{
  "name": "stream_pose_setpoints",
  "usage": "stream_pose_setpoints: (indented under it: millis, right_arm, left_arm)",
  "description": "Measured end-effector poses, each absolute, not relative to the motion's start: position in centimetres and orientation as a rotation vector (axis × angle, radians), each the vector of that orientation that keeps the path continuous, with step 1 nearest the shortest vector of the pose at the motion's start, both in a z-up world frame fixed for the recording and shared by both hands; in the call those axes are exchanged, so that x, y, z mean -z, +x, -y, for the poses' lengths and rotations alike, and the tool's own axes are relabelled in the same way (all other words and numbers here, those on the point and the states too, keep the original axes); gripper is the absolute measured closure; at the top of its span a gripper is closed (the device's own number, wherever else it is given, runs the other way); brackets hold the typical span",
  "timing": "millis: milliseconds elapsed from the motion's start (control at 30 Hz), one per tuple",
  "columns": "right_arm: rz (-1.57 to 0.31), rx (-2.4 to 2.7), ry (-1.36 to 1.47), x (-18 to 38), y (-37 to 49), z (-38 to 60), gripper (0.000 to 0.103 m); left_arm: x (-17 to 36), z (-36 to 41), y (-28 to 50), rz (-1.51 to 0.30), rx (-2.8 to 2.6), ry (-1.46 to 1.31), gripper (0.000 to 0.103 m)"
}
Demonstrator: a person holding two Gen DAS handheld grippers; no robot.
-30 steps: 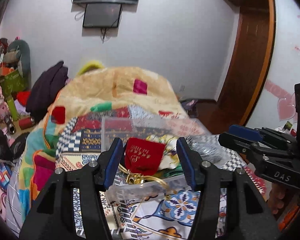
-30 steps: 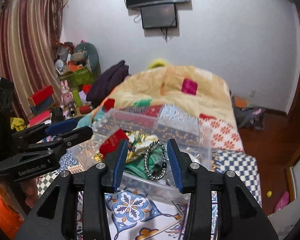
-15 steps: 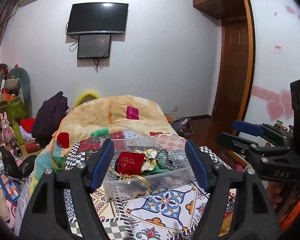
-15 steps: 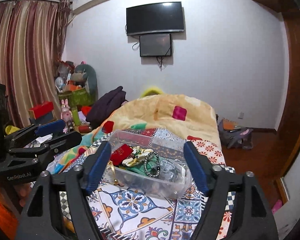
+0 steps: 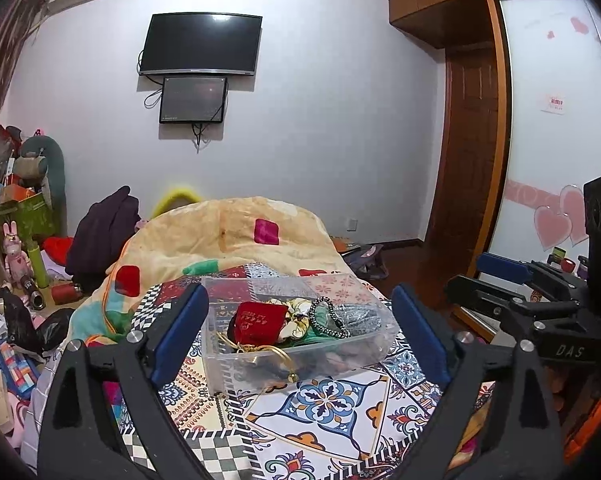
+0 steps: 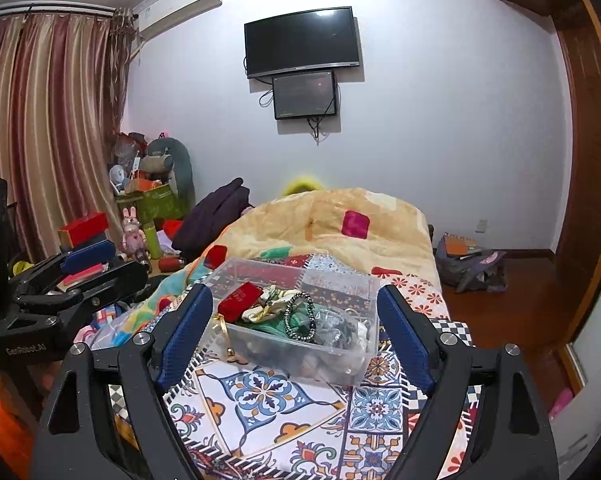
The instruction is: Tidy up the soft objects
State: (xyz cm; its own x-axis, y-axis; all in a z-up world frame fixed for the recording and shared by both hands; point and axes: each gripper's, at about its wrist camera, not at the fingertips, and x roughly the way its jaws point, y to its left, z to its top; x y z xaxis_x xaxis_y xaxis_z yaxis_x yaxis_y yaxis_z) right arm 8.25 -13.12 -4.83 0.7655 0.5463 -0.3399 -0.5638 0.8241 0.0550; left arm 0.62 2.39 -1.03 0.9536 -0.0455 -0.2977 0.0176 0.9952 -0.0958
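Both grippers are drawing back from the clear plastic bin (image 5: 300, 344), their jaws now spread wide and holding nothing. Left gripper (image 5: 300, 336) is hovering with the bin at twelve o'clock; right gripper (image 6: 296, 334) is doing likewise. Inside the bin, a red pouch (image 5: 258, 322) is lying at nine o'clock, a beaded bracelet (image 5: 328, 318) at three. The bin is sitting on the patterned bedspread (image 5: 332, 412).

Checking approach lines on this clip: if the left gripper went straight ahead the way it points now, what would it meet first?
Probably the clear plastic bin on the patterned bedspread. The open left gripper frames it between its fingers, near wall first, then the red pouch inside. Depth is uncertain.
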Motion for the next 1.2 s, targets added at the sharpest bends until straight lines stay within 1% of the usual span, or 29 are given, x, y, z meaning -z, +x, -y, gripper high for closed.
stream_pose_setpoints:
  millis: [533,700,1200]
  right_arm:
    - [-0.346,-0.618,-0.043,4.8,7.6,13.6,0.020]
    - [-0.339,-0.623,-0.042,4.6,7.3,13.6,0.020]
    - [-0.335,-0.627,-0.040,4.5,7.3,13.5,0.020]
  left_arm:
    - [1.2,-2.1,0.4,-0.302,0.024,-0.080,0.009]
    - [1.2,-2.2,0.4,-0.297,0.023,-0.083,0.006]
    - [1.1,-2.4,0.4,-0.298,0.023,-0.084,0.005]
